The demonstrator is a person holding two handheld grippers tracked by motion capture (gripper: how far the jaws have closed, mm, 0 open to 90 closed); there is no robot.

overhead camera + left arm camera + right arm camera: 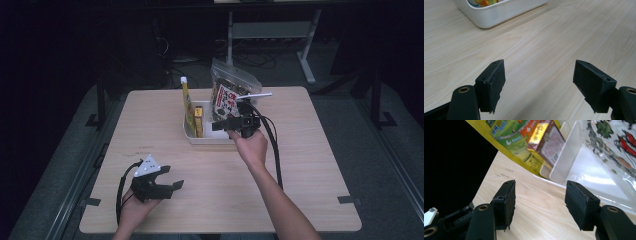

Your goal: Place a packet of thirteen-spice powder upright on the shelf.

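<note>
Just ahead of the right hand-held gripper (223,125), jaws apart and empty, stands the white bin (210,138) with a snack bag (227,97). Left hand-held gripper (170,177) gapes wide and empty over the bench (300,165).

From where I sit this looks like a lab or test room, not a home. I see one plain light-wood table (210,195) standing alone on grey carpet (380,165), with dark surroundings all around it. Behind it stands the white metal frame of another desk (270,30), and loose cables (250,60) lie tangled on the floor beneath. Black stand legs (100,100) flank the table on both sides, and strips of tape (347,199) mark its near corners, as in a set-up recording station.
</note>
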